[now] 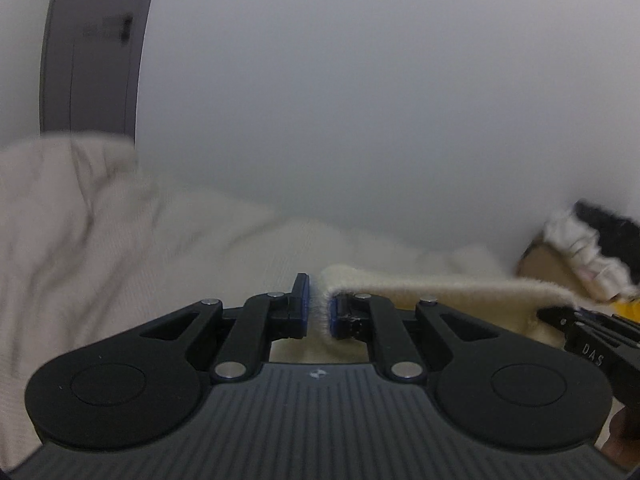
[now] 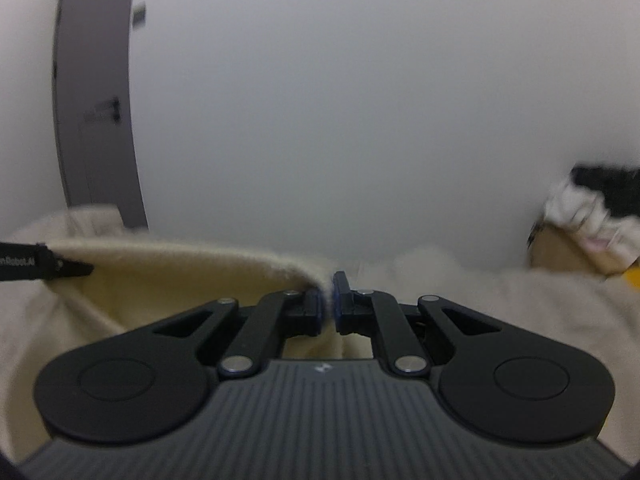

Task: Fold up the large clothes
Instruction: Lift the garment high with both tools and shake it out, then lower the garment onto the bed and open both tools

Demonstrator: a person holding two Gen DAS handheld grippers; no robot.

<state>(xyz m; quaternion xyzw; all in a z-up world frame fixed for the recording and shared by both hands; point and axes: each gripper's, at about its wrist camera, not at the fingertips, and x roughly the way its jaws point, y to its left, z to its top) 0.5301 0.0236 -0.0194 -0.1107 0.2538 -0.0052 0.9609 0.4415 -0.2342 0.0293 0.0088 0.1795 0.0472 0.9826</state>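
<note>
A cream fleece garment hangs stretched between my two grippers, its top edge taut. My left gripper is shut on one end of that edge; the cloth runs right to the other gripper. In the right wrist view my right gripper is shut on the other end of the garment, which runs left to the left gripper. The lower part of the garment is hidden under the gripper bodies.
A rumpled off-white bed cover lies below and to the left, also in the right wrist view. A cardboard box with white and black clothes stands far right. A grey door and a white wall are behind.
</note>
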